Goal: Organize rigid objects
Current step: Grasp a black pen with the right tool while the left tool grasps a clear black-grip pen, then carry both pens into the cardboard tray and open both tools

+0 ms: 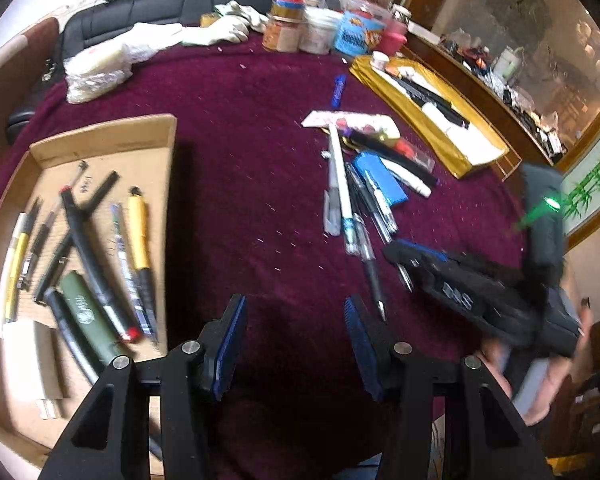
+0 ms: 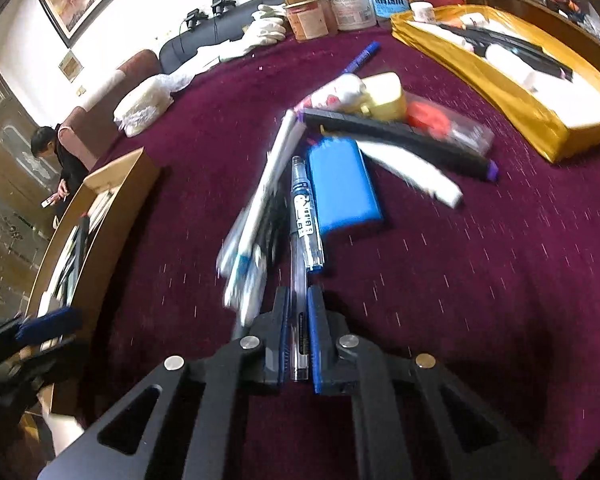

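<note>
On the table point(image 1: 260, 128), the cardboard tray point(image 1: 156, 128) held many pens; the right hand-held gripper point(image 2: 298, 344) clamped a clear pen point(image 2: 302, 216), the left hand-held gripper point(image 1: 296, 344) gaped empty, a loose pile point(image 1: 364, 176) remained.

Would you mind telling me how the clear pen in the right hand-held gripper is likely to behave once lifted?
The clear pen looks stiff and light, so it should lift without sagging. The right hand-held gripper pinches it near one end, so the long free end may pivot. Its smooth, round plastic barrel could slip, or roll if dropped.
</note>
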